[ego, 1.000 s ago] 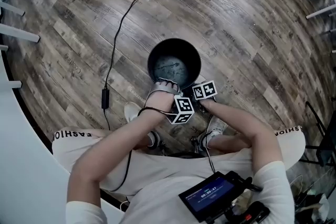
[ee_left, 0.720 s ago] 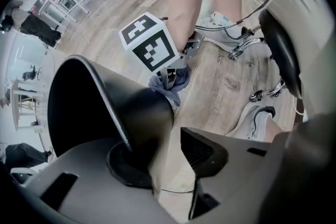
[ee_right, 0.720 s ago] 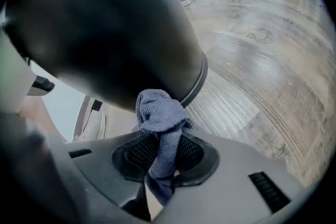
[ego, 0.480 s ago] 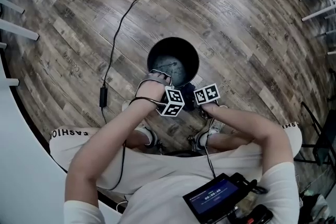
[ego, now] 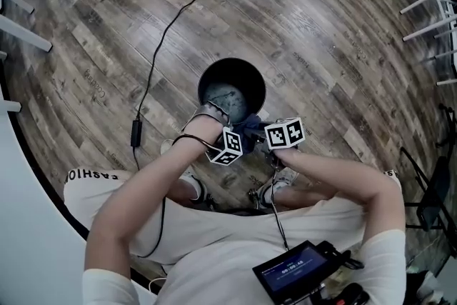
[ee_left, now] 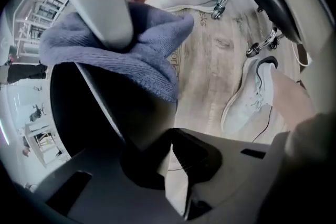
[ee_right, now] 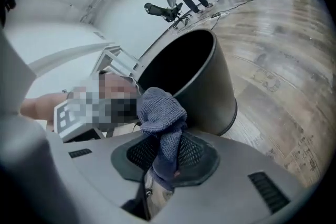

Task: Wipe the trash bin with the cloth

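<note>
Left gripper [ee_left: 170,131] jaws have just closed and now pinch the near rim of the bin [ee_right: 207,86]. Right gripper [ee_right: 160,168] is clamped on the cloth [ee_right: 160,110], which is bunched at that same rim.

Risks:
- The thin rim pinch slips, so the bin tips or spins.
- The short cloth bite pulls free.

Text: shorts [ego: 78,173] read "FASHIO…"; screen [ego: 289,271] unreadable.

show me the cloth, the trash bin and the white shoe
cloth [ee_right: 160,110], right gripper view, its bunched upper fold
trash bin [ee_right: 210,86], right gripper view, its dark outer wall
white shoe [ee_left: 248,99], left gripper view, middle of its upper
</note>
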Demonstrator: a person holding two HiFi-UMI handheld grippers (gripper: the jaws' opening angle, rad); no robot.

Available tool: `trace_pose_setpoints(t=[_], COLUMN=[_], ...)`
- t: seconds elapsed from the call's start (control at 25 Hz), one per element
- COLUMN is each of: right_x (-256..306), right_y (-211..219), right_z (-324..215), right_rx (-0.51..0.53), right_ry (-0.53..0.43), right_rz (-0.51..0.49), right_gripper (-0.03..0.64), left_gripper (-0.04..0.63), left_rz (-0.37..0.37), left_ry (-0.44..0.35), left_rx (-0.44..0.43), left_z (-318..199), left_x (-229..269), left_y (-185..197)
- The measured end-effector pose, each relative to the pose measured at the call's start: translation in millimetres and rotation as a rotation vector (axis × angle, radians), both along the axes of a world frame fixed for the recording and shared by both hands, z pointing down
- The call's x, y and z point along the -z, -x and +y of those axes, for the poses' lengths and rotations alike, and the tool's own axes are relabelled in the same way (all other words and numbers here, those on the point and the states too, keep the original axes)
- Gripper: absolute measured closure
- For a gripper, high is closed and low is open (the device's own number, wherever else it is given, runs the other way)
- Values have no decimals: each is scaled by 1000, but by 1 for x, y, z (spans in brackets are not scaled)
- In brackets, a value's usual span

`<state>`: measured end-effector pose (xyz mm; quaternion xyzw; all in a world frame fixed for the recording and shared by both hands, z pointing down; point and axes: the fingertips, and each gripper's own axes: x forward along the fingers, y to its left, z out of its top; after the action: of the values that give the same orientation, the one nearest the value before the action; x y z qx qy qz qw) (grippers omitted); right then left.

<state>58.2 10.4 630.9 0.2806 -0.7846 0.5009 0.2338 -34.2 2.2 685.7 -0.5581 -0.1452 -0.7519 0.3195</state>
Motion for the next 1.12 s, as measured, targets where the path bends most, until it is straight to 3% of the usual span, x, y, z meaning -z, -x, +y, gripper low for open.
trace_pose_setpoints(t=[0.36, 0.56, 0.68, 0.88, 1.0, 1.12], right_x=[-110, -173, -196, -187, -159, -121], right_y=[-10, -24, -28, -32, -38, -44], right_z=[-1, -11, -14, -11, -11, -10], right_rx=[82, -24, -79, -51, -14, 23], right_ry=[-8, 43, 81, 125, 132, 115], right_rz=[123, 177, 173, 184, 191, 192], right_gripper=[540, 540, 540, 540, 540, 540], left_gripper=[551, 557, 555, 549, 458, 377], left_rz=[24, 99, 121, 163, 176, 142], left_ry=[42, 120, 153, 206, 232, 216], left_rx=[135, 274, 300, 292, 286, 252], left_z=[16, 26, 31, 36, 35, 25], left_x=[1, 2, 1, 3, 15, 23], left_y=[-18, -42, -49, -52, -51, -34])
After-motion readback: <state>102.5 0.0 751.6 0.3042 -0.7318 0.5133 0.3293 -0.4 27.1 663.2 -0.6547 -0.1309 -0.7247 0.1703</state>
